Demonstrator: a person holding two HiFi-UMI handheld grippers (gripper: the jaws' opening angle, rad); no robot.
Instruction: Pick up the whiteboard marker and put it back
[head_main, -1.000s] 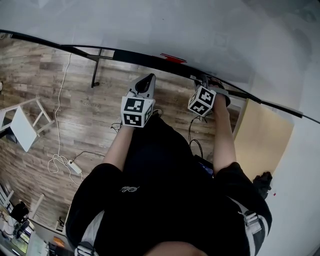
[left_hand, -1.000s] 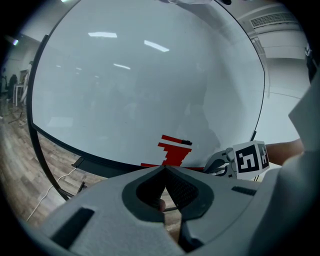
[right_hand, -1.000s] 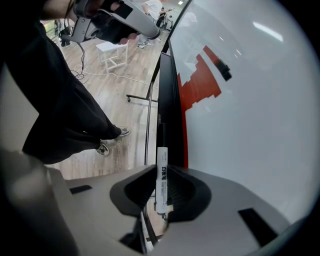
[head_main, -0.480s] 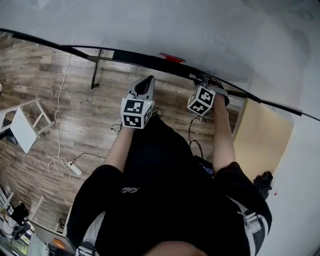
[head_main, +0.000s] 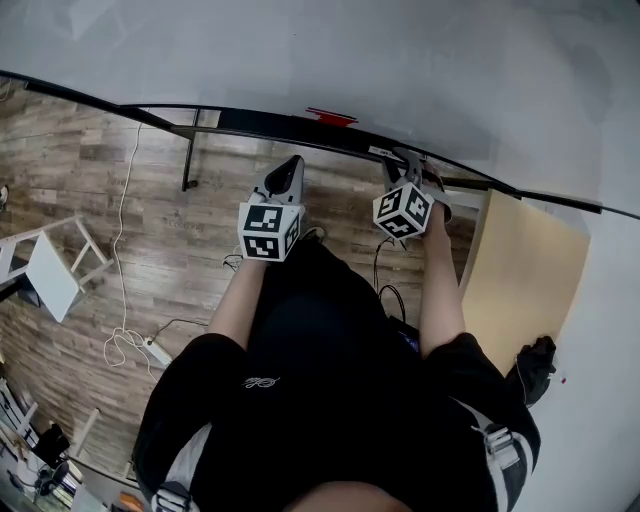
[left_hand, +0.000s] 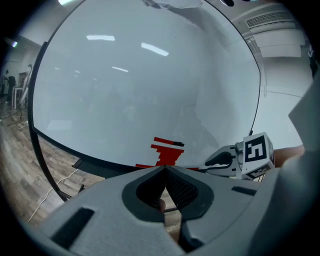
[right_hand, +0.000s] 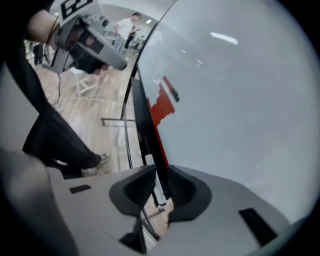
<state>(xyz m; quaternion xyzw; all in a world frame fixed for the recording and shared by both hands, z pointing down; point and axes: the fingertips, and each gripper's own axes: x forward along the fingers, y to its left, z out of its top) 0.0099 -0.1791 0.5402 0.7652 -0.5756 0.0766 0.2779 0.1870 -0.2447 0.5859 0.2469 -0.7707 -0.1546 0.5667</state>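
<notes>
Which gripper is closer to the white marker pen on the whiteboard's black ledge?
Right. The right gripper has its jaws either side of the white marker pen; the left gripper, shut, hangs further left, short of the black ledge.

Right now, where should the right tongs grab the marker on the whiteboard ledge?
Mid-barrel, across its narrow width, coming from above. The marker lies lengthwise on the ledge under the whiteboard, so its long sides are the ones to pinch. The right tongs have it between them that way.
</notes>
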